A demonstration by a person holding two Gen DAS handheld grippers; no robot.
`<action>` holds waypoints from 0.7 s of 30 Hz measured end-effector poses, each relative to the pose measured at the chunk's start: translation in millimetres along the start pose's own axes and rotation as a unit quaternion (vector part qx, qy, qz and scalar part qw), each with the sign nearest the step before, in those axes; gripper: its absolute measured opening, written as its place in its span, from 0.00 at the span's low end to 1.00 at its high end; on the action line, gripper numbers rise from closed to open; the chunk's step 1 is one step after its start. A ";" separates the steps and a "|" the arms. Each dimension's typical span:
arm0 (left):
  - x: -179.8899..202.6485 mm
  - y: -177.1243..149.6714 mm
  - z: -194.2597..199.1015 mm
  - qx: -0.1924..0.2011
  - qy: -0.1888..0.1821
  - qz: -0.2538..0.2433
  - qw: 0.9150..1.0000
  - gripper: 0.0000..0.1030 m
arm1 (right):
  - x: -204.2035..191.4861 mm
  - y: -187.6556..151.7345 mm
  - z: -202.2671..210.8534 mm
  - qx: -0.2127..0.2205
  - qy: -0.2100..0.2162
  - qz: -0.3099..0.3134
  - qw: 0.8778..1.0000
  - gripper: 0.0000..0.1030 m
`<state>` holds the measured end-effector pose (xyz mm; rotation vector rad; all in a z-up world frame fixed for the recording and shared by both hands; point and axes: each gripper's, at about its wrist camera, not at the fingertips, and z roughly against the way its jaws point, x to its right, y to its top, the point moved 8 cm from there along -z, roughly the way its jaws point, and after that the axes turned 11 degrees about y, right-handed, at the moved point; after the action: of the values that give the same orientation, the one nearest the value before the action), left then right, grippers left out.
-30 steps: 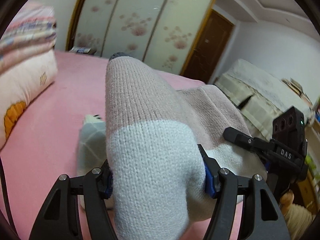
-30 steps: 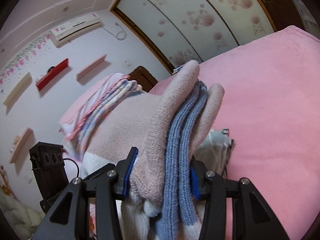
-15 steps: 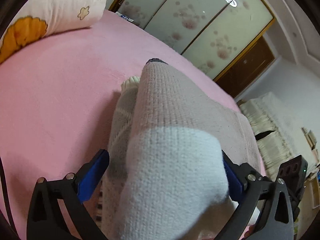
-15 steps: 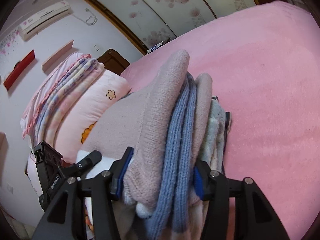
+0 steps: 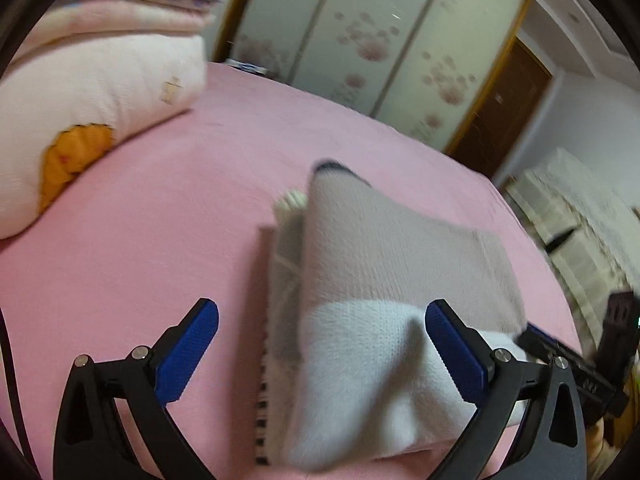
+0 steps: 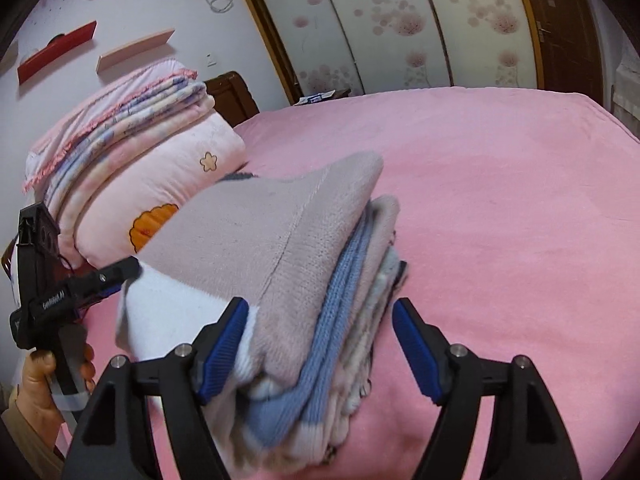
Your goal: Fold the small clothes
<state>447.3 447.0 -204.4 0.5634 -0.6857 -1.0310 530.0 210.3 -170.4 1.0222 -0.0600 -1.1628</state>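
Folded knit stack (image 6: 288, 264) resting on pink bed (image 6: 500, 184), open sheet rightward, left gripper (image 5: 322, 344) and right gripper (image 6: 320, 348) now released, previously clamped.

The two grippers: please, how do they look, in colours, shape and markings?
The left gripper and the right gripper look alike: black angular frames with silver screws and blue ribbed pads. Seen from the right wrist, the left one's body carries small white lettering, too blurred to read.
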 end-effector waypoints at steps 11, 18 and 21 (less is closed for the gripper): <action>39.3 -25.1 102.2 -0.011 0.007 -0.018 1.000 1.00 | -5.6 -11.0 106.3 0.003 -0.050 -0.020 0.999 0.73; 120.4 -89.3 186.5 -0.014 -0.019 -0.066 0.997 1.00 | -25.2 -43.4 194.3 0.001 -0.054 -0.027 0.998 0.73; 157.6 -117.9 223.8 0.002 -0.023 -0.092 0.995 1.00 | -32.5 -62.2 230.6 0.005 -0.058 -0.026 0.998 0.73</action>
<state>267.8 232.9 -100.8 0.6174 -0.6860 -1.2180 349.7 88.5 -66.6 0.9691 -0.1303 -1.2701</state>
